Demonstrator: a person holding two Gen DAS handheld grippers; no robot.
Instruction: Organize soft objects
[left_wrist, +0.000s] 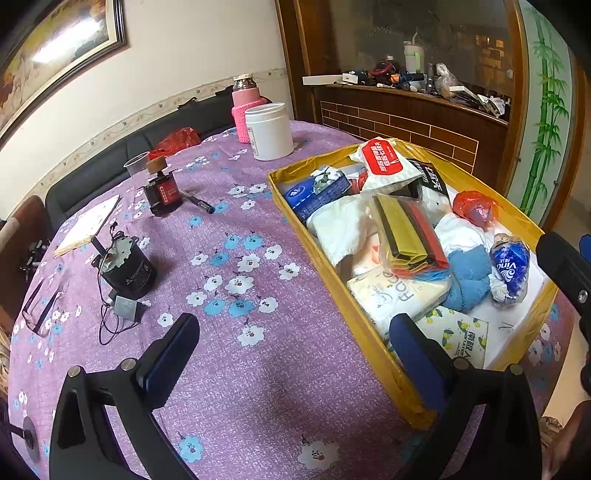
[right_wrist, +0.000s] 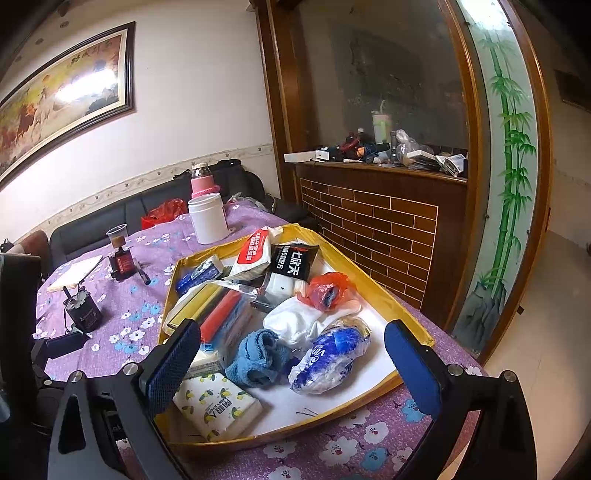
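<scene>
Both claws, left claw (left_wrist: 295, 354) and right claw (right_wrist: 291, 363), are held apart, empty. Blue towel (right_wrist: 258, 356), lower centre of yellow box (right_wrist: 373, 284), judged light, limp; best pinched at its bunched fold.

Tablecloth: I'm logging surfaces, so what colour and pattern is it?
The tablecloth is purple with white and blue flowers, clearest in the left wrist view.
</scene>
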